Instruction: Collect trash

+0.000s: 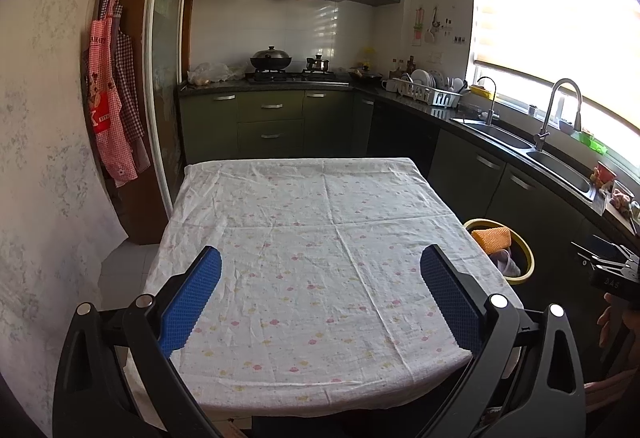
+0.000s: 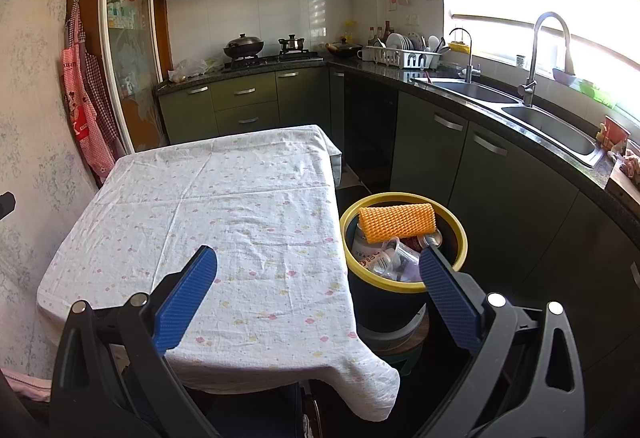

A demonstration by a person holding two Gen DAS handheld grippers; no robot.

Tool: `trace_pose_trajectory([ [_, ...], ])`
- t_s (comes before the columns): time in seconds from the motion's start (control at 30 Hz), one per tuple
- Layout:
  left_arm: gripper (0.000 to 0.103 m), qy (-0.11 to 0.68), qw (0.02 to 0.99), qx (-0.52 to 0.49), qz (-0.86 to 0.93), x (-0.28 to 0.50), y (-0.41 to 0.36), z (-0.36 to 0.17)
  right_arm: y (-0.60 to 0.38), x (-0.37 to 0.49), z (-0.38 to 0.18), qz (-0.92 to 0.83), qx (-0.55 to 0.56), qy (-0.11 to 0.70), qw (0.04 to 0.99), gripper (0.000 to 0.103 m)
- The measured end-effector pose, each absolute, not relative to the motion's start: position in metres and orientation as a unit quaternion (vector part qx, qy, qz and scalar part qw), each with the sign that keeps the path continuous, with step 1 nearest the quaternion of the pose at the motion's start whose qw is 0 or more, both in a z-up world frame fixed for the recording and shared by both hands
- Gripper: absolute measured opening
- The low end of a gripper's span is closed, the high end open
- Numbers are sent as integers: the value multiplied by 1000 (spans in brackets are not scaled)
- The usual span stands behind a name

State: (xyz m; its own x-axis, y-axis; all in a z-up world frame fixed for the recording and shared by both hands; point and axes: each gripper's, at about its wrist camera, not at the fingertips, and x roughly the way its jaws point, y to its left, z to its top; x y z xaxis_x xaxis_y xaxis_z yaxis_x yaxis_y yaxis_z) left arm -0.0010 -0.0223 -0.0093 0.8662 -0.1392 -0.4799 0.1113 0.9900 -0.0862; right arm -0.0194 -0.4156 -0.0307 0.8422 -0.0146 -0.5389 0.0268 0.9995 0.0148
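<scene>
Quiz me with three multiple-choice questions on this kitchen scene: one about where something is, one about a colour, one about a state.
1. Where is the bin?
A. On the table
B. On the floor beside the table's right edge
C. In the sink

2. What colour is the bin's rim?
A. Yellow
B. Red
C. White

3. How are the two hand-held grippers?
A. Both shut on trash
B. One open, one shut
C. Both open and empty

Answers:
1 B: in the right wrist view the bin stands low beside the table, in front of the cabinets.
2 A: a yellow ring tops the dark bin, with an orange mesh sleeve lying across it.
3 C: the left hand-held gripper and right hand-held gripper each show blue pads spread wide with nothing between them.
</scene>
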Motion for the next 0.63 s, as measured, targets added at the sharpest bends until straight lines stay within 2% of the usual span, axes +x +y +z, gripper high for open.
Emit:
trace_pose_trajectory([
  [0.37,98,245,967,-17,-73,5,-27,-11,-414,-14,-34,-12,8,286,958,96],
  [0.63,98,285,957,-20,-57,73,-13,-42,-398,35,-53,-12,-19,309,951,96],
])
